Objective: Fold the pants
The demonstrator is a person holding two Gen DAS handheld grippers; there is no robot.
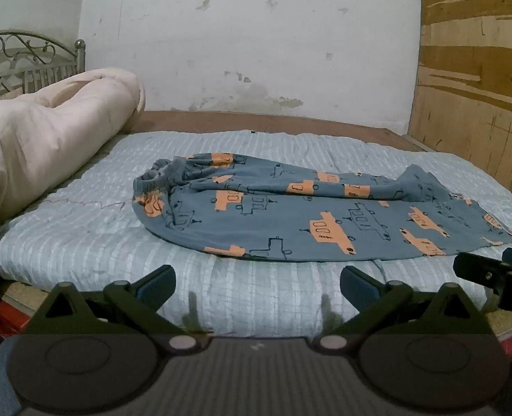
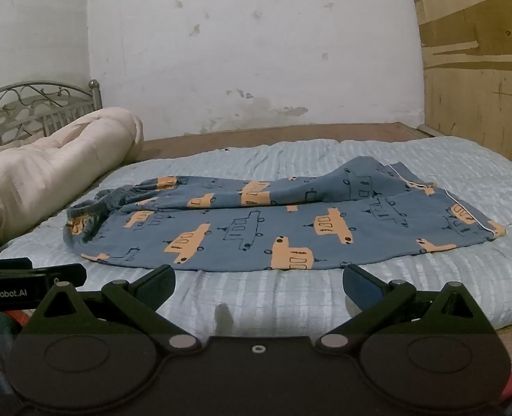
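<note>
Blue pants (image 1: 290, 215) with orange and outlined car prints lie spread on the light blue quilt, waistband at the left, leg hems at the right; they also show in the right wrist view (image 2: 273, 222). One leg lies bunched along the far side. My left gripper (image 1: 257, 282) is open and empty, just short of the pants' near edge. My right gripper (image 2: 257, 282) is open and empty, close to the near edge of the pants. The right gripper also shows at the right edge of the left wrist view (image 1: 491, 270).
The light blue quilt (image 1: 82, 235) covers the bed. A rolled cream duvet (image 1: 48, 138) lies at the left by a metal headboard (image 1: 20, 62). A white wall stands behind and a plywood panel (image 1: 474, 86) at the right.
</note>
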